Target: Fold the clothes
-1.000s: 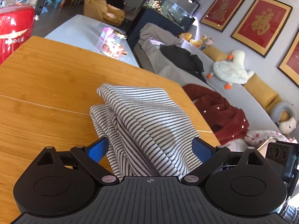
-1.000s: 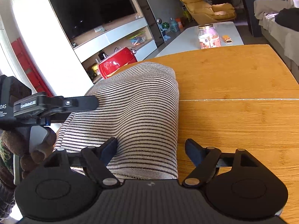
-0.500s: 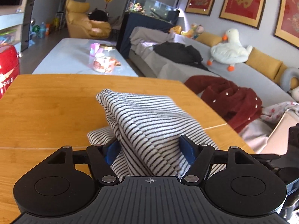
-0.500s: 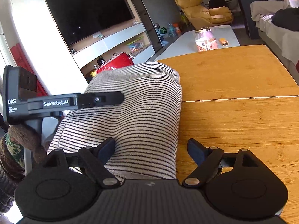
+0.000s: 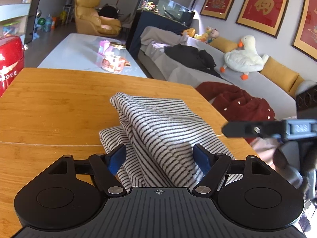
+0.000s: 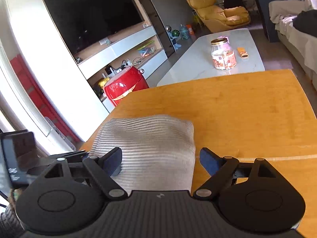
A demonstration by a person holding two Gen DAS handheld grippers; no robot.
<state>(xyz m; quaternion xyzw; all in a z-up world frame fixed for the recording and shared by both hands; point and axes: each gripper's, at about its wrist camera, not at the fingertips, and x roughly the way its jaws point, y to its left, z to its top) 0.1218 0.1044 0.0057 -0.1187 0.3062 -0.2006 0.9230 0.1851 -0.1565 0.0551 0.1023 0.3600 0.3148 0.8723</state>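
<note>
Since half a second ago the left claw (image 5: 159, 156) has spread its 2 blue pads wider, and the right claw (image 6: 160, 161) has pulled back and tipped up, so the striped garment (image 5: 158, 127) now looks smaller ahead of it. Both claws stand apart and grip nothing: the left pads flank a raised ridge of the cloth, seemingly without pinching it, while the right pads sit to either side of the bundle's near edge, the left of them over the cloth and the right of them over bare wood. The garment lies folded on the wooden tabletop (image 5: 49, 107), directly ahead of and under both claws, with a flatter layer poking out below the hump on the left claw's left side. My guess is the fold is nearly complete and the step now is tidying. To do that well, press the hump down with flat, open pads rather than pinching, tuck the stray lower layer in line, and lift away straight up so nothing drags the stack askew. The right claw's motion blur suggests slowing down first.
</note>
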